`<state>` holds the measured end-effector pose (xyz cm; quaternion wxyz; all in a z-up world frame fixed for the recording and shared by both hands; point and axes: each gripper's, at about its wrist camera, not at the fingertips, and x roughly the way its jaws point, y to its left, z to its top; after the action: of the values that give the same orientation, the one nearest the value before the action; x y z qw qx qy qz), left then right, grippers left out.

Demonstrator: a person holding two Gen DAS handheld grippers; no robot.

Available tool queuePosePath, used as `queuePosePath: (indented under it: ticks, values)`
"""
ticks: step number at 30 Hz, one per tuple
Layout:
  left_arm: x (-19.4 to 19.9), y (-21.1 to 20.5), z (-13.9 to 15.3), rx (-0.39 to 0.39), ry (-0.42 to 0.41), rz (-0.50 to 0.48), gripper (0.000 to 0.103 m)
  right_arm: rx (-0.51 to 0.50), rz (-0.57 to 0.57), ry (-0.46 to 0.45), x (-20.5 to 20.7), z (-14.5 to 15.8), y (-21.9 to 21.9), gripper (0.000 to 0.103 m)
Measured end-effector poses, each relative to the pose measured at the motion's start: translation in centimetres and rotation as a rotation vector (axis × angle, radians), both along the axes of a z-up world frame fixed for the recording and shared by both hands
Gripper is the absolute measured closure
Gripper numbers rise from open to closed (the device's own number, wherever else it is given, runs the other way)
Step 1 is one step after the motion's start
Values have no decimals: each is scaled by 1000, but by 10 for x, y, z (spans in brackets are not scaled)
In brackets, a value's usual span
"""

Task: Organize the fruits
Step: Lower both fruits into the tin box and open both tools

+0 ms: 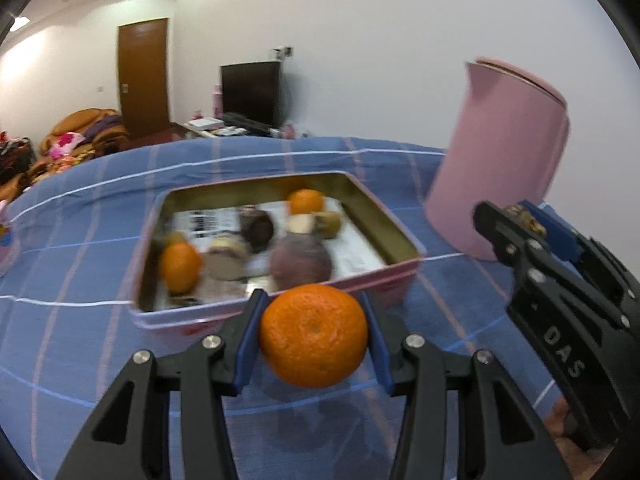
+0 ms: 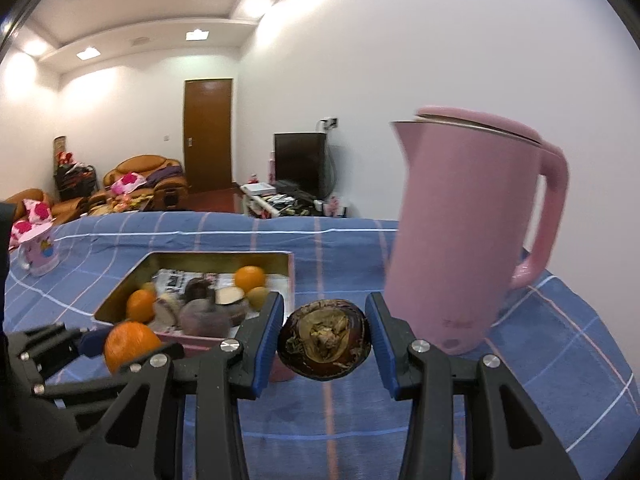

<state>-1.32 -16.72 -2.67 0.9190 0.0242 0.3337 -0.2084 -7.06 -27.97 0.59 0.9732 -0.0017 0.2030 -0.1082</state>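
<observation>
Just short of the tin's (image 1: 394,236) near wall, the left gripper (image 1: 314,338) clamps a firm, light tangerine (image 1: 314,336) across its middle, while beside it the right gripper (image 2: 325,338) pinches a dark, seemingly halved, probably soft fruit (image 2: 324,338) needing gentle pressure.

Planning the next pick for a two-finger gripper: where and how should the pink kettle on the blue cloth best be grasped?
Take the pink kettle by its loop handle, coming from the right in the right wrist view, with the fingers closing across the vertical bar. The body looks too wide and smooth for these jaws, while the upright handle is slim and stands clear of it. Both grippers are full now: orange in the left, dark fruit in the right.
</observation>
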Motion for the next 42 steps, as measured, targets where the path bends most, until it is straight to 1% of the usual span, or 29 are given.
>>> queuePosePath:
  ticks: [4, 6, 10, 13, 15, 18, 20, 22, 24, 27, 30, 32, 35, 38, 40, 42]
  values:
    - [-2, -24, 3, -8, 2, -39, 54, 26, -24, 11, 2, -1, -17, 58]
    - [-3, -34, 5, -6, -12, -64, 54, 39, -35, 9, 1, -1, -22, 58]
    - [-6, -41, 9, 17, -66, -85, 54, 63, -50, 10, 3, 0, -32, 58]
    - [2, -36, 15, -4, -78, -82, 54, 74, -47, 17, 7, 1, -33, 58]
    - [9, -30, 21, -16, -93, -64, 54, 64, -38, 19, 12, 3, -31, 58]
    - [25, -20, 27, -4, -120, -7, 54, 55, -7, 21, 23, 6, -23, 58]
    - [36, -12, 30, 6, -123, 30, 54, 54, 16, 14, 33, 10, -15, 58]
    - [50, -1, 33, -2, -124, 71, 54, 62, 26, 4, 42, 15, -9, 58]
    - [66, 8, 36, 2, -124, 116, 54, 95, 43, -11, 58, 22, -2, 58]
    - [87, 16, 39, 38, -131, 175, 54, 140, 69, -22, 85, 29, 8, 58]
    - [103, 24, 35, 58, -120, 213, 54, 172, 84, -26, 106, 28, 19, 58]
    - [112, 30, 26, 60, -97, 229, 54, 196, 99, 4, 119, 19, 24, 58]
    - [122, 32, 16, 75, -64, 240, 54, 185, 97, 53, 131, 4, 24, 58]
    - [127, 28, 9, 77, -38, 229, 54, 198, 102, 78, 138, 0, 20, 58]
    - [127, 25, 10, 89, -59, 226, 54, 203, 106, 94, 141, -6, 20, 58]
    - [127, 23, 9, 108, -60, 227, 54, 208, 110, 112, 147, -10, 19, 58]
